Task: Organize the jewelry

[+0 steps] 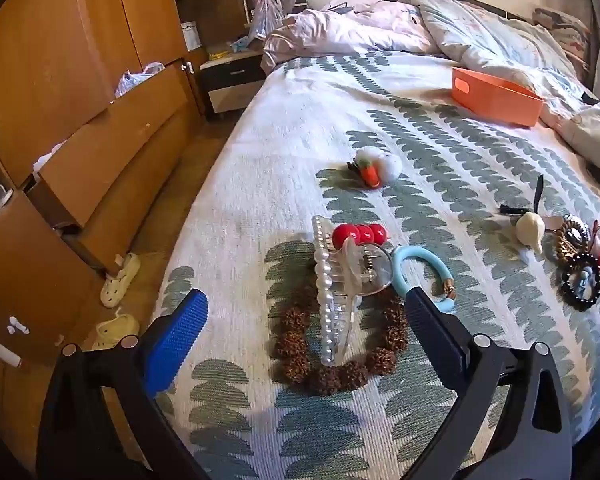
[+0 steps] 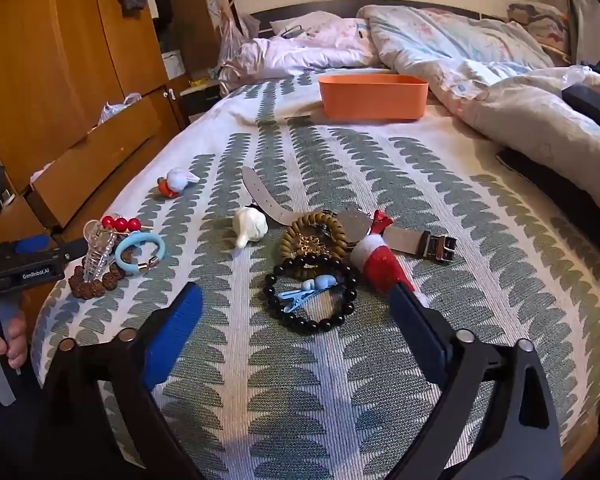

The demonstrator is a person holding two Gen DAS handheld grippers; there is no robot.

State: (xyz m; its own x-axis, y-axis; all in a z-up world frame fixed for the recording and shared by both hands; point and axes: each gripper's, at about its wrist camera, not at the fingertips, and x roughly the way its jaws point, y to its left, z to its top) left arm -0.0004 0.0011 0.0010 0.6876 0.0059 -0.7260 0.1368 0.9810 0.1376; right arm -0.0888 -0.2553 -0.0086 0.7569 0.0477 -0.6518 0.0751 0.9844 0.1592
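Pearl-edged and clear plastic, the hair claw point(image 1: 338, 292) stands on its teeth on the bed point(image 1: 440, 152), between the spread fingers of the left hand-held gripper point(image 1: 304, 320), which touch nothing. Under the claw lies a ring of rough brown beads point(image 1: 296, 360), reaching nearer to the gripper than the claw does. Just beyond the claw sit three red balls point(image 1: 364, 234), and beside its far end, toward the gripper's right finger, a light blue bangle point(image 1: 412, 258) with gold tips. Farther ahead lies a white fluffy clip with an orange carrot point(image 1: 374, 168).

The right hand-held gripper point(image 2: 296, 316) is likewise wide open and holds nothing. Between its fingers and just ahead lies a black bead bracelet point(image 2: 310, 292) with a blue clip point(image 2: 302, 294) inside its ring. Touching the bracelet's far side is a tan coiled hair tie point(image 2: 300, 236); a red and white tassel piece point(image 2: 380, 258) lies by the right finger. Past these are a watch with a grey strap point(image 2: 268, 200) and a white garlic-shaped piece point(image 2: 250, 226).

Well ahead of both grippers, an orange bin point(image 2: 372, 96) sits against the crumpled duvet point(image 2: 480, 68). To the left of the bed stands a wooden dresser point(image 1: 80, 80)
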